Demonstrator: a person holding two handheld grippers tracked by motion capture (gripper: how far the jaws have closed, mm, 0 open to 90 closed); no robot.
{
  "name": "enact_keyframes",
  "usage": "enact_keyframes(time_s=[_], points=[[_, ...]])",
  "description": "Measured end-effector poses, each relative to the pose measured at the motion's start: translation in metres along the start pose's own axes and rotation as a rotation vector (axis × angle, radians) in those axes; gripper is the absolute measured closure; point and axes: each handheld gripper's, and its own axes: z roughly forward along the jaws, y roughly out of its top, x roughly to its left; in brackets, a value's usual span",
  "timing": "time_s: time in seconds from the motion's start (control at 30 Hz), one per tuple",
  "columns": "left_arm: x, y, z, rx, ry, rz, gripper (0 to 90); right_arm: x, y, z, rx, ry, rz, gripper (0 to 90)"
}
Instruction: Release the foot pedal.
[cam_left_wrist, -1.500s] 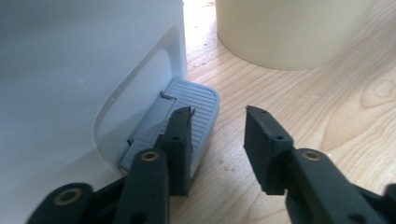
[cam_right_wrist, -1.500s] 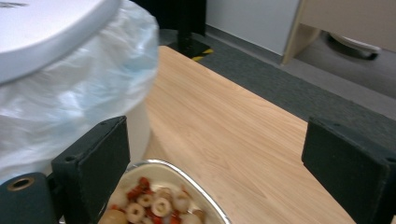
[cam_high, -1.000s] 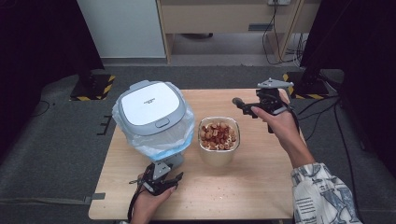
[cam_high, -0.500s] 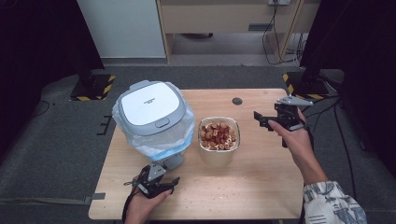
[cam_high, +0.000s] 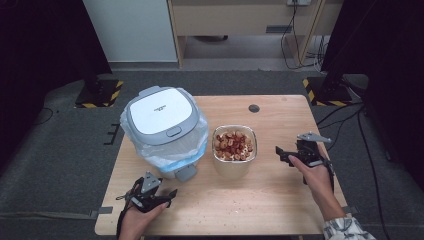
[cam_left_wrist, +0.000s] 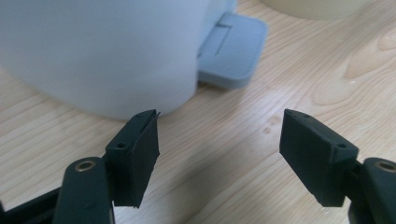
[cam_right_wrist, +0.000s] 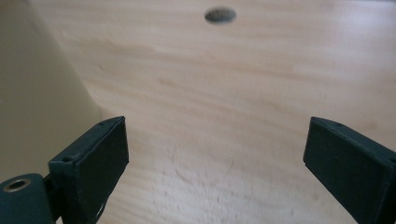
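On the wooden worktop (cam_high: 280, 200) we count one lidded bin (cam_high: 161, 131) lined with a pale plastic bag, its grey pedal (cam_left_wrist: 232, 57) jutting toward us, and one cream bowl (cam_high: 234, 152) of reddish-brown pieces just beside it on the right; one dark round hole (cam_high: 254, 108) marks the worktop behind the bowl. We count two claws, one in each hand: the left claw (cam_high: 170, 196) sits low near the front edge, just in front of the bin, its jaws wide and empty; the right claw (cam_high: 281, 153) lies to the right of the bowl, near it but apart, jaws likewise spread wide with nothing between them.
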Motion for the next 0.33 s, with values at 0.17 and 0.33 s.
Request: enact_keyframes(time_s=[0.17,0.33], points=[[0.008,-0.002,-0.003,-0.003,0.019,-0.031,26.5,0.006,-0.025,0.02,0.109,-0.032,0.001,7.4],[0.007,-0.001,-0.003,-0.011,0.023,-0.016,25.7,0.016,-0.037,0.034,0.157,-0.068,-0.031,6.1]])
